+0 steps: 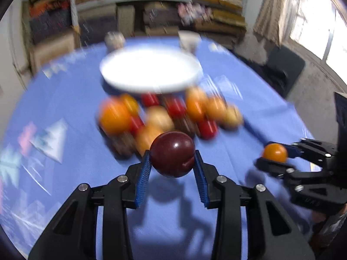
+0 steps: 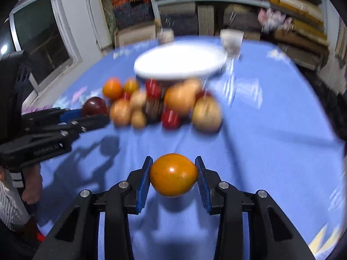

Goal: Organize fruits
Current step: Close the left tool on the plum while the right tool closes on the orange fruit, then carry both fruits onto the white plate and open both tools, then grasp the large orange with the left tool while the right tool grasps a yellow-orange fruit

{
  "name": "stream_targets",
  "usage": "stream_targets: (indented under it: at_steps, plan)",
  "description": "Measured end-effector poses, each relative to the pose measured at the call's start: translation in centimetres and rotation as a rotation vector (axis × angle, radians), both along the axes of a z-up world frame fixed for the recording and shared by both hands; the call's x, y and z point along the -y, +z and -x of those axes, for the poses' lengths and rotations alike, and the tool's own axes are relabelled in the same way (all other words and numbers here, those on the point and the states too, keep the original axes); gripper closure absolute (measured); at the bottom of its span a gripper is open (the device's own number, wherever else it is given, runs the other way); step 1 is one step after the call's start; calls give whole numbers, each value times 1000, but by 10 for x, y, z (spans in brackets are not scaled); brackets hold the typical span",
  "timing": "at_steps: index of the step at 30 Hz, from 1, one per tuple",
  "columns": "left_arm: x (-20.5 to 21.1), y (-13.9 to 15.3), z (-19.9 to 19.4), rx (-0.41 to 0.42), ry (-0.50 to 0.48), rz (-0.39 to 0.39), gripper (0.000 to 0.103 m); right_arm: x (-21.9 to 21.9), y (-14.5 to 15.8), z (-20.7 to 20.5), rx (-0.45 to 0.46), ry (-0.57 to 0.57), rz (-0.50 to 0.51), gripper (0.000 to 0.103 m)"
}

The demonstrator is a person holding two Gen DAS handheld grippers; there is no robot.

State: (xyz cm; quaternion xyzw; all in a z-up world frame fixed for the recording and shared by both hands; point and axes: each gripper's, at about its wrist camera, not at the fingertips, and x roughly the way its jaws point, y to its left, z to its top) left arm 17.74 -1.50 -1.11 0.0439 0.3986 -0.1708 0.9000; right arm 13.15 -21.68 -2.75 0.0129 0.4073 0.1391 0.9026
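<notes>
My left gripper point(image 1: 172, 159) is shut on a dark red plum point(image 1: 172, 153), held above the blue tablecloth point(image 1: 65, 99); its shadow lies below it. My right gripper point(image 2: 173, 174) is shut on an orange fruit point(image 2: 173, 175), also lifted off the cloth. Each gripper shows in the other view: the right one point(image 1: 275, 156) with its orange fruit point(image 1: 275, 152) at the right edge, the left one point(image 2: 95, 113) with the plum point(image 2: 94, 106) at the left. A blurred pile of fruit point(image 1: 164, 117) lies in front of a white plate point(image 1: 149, 70).
Behind the plate point(image 2: 180, 59) stand a small cup point(image 2: 166, 35) and a white cup point(image 2: 231, 39). Shelves of stacked fabrics point(image 1: 151, 4) fill the back wall. A person's hand and striped sleeve point(image 2: 13, 192) show at the left. The pile point(image 2: 160, 104) holds oranges, apples and red fruits.
</notes>
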Motion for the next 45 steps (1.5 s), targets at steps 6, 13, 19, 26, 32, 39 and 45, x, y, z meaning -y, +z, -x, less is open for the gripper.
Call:
stream_targets:
  at_steps: [6, 13, 19, 26, 32, 39, 45]
  plan:
    - [-4, 48, -70, 96, 67, 6, 65, -16, 44, -92, 78, -51, 30, 63]
    - [-6, 4, -170, -36, 128, -28, 65, -43, 10, -204, -21, -102, 34, 63]
    - [-7, -24, -196, -83, 126, -47, 53, -51, -19, -230, -70, -104, 56, 61]
    - [-10, -12, -180, -36, 130, -37, 32, -57, -7, -217, -9, -97, 106, 61]
    - [-46, 19, -136, 49, 213, -10, 15, -46, 56, -149, 203, -105, 40, 20]
    - [-75, -7, -68, 56, 292, 14, 14, -32, 47, -59, 309, -121, 26, 7]
    - [-49, -24, -60, 93, 264, -79, 14, -34, 14, -52, 253, -104, 38, 7]
